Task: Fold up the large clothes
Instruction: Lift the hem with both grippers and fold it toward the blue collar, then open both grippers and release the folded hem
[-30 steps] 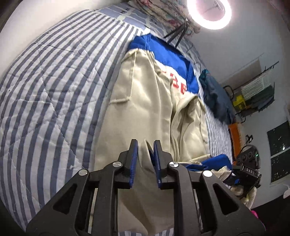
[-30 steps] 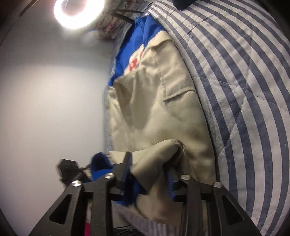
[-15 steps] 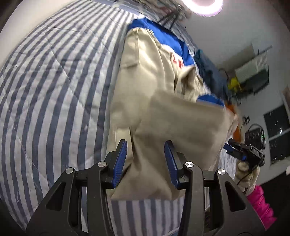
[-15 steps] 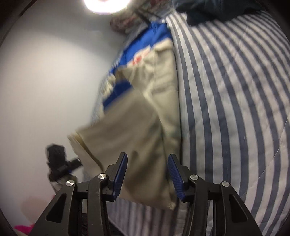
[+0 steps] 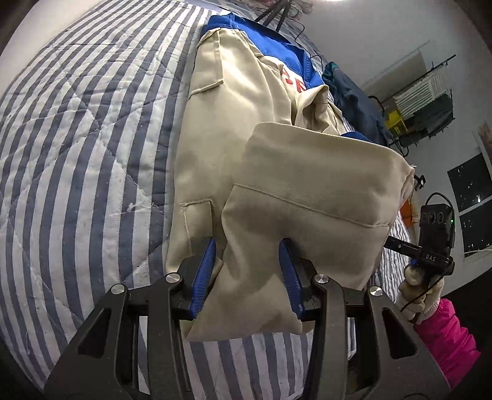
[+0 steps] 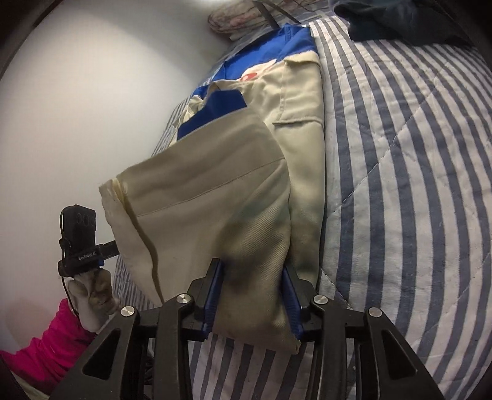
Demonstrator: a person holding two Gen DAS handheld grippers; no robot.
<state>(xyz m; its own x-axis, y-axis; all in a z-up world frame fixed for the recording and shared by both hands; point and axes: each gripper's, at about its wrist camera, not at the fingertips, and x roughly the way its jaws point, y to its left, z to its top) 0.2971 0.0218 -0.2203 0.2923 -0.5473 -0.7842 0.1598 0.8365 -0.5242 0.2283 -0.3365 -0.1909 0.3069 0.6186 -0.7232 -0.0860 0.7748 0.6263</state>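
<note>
A beige garment with blue panels and red lettering (image 5: 233, 123) (image 6: 301, 101) lies lengthwise on the striped quilt (image 5: 77, 138). Its near end is folded back over itself as a beige flap (image 5: 307, 190) (image 6: 209, 190). My left gripper (image 5: 246, 258) sits low over the flap's left corner. Its jaws stand apart with the cloth lying slack between the blue pads. My right gripper (image 6: 252, 277) is at the flap's other corner. Its jaws are closing with fabric between them, but the pads do not visibly pinch it.
A gloved hand with a pink sleeve (image 5: 421, 286) (image 6: 92, 292) holds the opposite gripper at the bed's edge. Dark blue clothing (image 5: 353, 101) (image 6: 384, 21) lies further up the bed. A tripod leg (image 5: 276, 12) stands beyond the garment. A wire rack (image 5: 421, 107) is by the wall.
The garment's near end was lifted and laid back over the body as a flat flap. My left jaws let go of the pinched fabric and opened. The right gripper released its bunch.
</note>
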